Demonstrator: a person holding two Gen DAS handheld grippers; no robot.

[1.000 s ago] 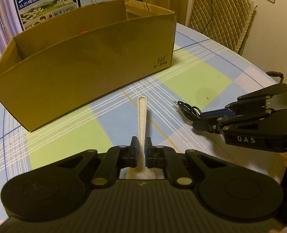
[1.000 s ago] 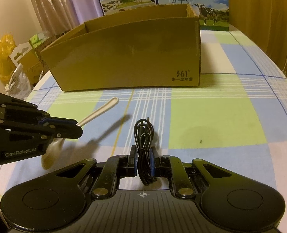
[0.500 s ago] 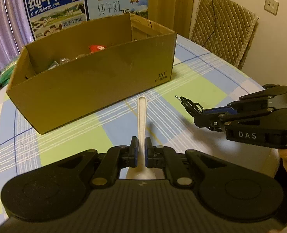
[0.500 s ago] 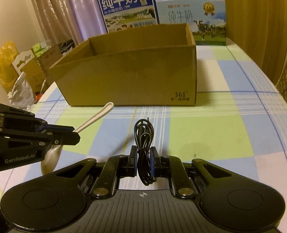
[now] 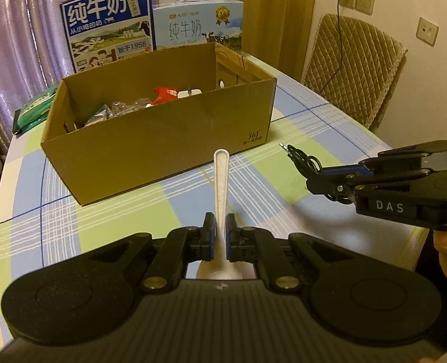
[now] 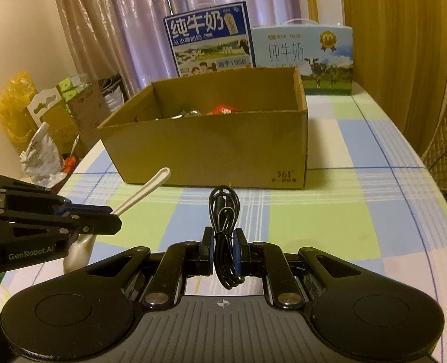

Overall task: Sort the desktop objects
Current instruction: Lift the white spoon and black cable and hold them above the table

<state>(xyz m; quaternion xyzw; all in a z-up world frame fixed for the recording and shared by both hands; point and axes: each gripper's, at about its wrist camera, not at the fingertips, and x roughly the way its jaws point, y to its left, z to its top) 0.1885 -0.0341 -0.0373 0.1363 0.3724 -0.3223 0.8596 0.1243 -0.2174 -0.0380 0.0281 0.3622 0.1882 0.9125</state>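
Grippers first: the left gripper (image 5: 220, 237) is clamped tight on a white spoon (image 5: 221, 181), handle poking forward, bowl tucked back under the jaws. The right gripper (image 6: 225, 249) is pinched shut on a coiled black cable (image 6: 223, 211), loops sticking out past the tips. Both hover above the checked tablecloth (image 6: 359, 211), side by side, well short of the box (image 5: 150, 139) further out. Looks like the carry step, so the next move probably needs both lifted over the near wall before letting go. Box already has wrappers (image 5: 123, 109) and a red packet (image 5: 166, 93) inside.
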